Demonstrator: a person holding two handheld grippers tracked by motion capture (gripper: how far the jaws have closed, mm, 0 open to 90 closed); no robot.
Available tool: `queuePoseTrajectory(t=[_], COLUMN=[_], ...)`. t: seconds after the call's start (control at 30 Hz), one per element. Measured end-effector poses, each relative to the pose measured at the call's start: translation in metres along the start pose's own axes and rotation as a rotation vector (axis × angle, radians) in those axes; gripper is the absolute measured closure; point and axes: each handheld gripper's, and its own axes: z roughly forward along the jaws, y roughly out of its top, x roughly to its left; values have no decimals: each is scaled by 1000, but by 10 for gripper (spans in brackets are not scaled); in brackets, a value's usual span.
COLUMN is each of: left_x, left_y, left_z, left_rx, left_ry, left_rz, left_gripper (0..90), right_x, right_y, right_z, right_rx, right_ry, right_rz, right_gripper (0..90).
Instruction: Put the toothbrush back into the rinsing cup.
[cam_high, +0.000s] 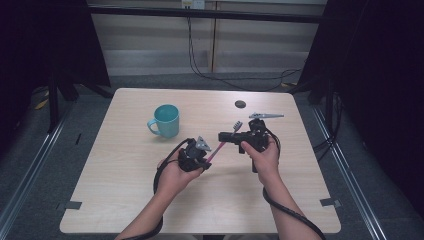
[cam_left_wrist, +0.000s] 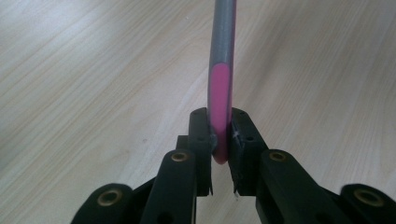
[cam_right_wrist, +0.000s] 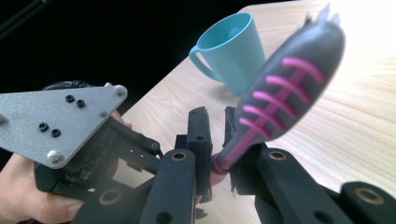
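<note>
Between the left tongs, clamped tight: the pink butt end of a toothbrush, handle pink low down and grey farther up, raised clear above the tabletop. At the right tongs, closed fully on the thin pink neck just under the head; head grey with pink ribbed lines across its back, bristles at the far edge, blurred. Seen from above, brush slanted between both tongs, bristle end up toward the right. Left tongs gripped in the left hand, aimed right and slightly away; right tongs in the right hand, aimed left toward the other, forearms in from the near edge. Beyond the left hand, well apart, stood a teal mug, upright, handle toward the left, inside not visible clearly.
</note>
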Motion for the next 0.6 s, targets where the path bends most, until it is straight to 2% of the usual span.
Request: queuePoseTrajectory(t=[0.27,0.47,0.6], left_x=[1,4,7], left_y=[0,0,-2], left_z=[-1,-5,-7], left_rx=[-8,-39,-45], left_ry=[-4,19,17], left_rz=[-19,-34,-46], left_gripper=[816,818,818], right_x=[-3,-3,-3], right_y=[-2,-4,-5], right_z=[-3,-1,0], right_rx=[-11,-3,4], right_ry=[0,2,3], right_rz=[12,23,22], right_gripper=[803,679,668])
